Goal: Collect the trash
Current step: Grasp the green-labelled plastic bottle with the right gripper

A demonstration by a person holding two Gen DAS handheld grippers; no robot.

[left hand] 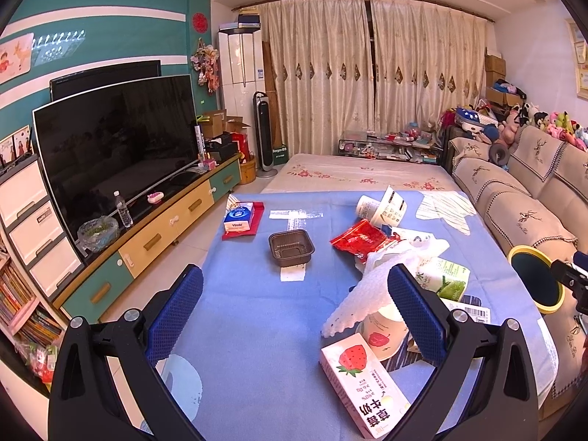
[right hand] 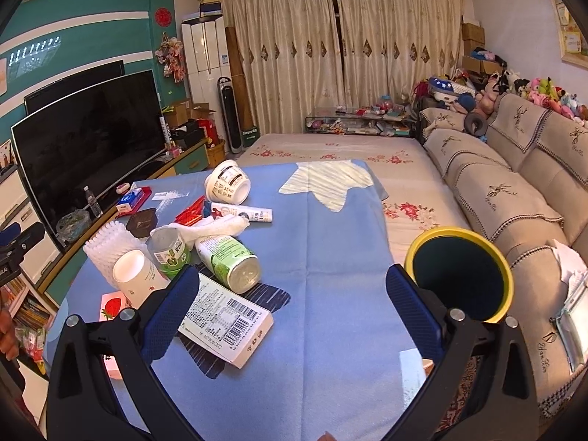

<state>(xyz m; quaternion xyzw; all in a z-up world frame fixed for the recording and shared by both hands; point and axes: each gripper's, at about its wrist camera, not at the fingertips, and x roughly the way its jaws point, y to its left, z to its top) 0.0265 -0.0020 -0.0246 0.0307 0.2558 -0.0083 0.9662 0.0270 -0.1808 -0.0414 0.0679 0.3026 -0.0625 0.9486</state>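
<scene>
Nearest, the strawberry milk carton [left hand: 362, 378] lies at 5 o'clock on the blue desk [left hand: 257, 312], between wide-open, empty left tongs [left hand: 294, 308]; right tongs [right hand: 290, 316], equally open and empty, flank the bin [right hand: 459, 273] at 3 o'clock, probably ready for trash.

The room was evenly bright, warm daylight glowing through the closed curtains [left hand: 367, 73]; shadows were soft, focus sharp (fisheye bending walls, black vignette at corners).

Left gripper [left hand: 294, 308], right gripper [right hand: 292, 308]: black frames, silver screws, blue textured pads on fingers [left hand: 176, 308].
</scene>
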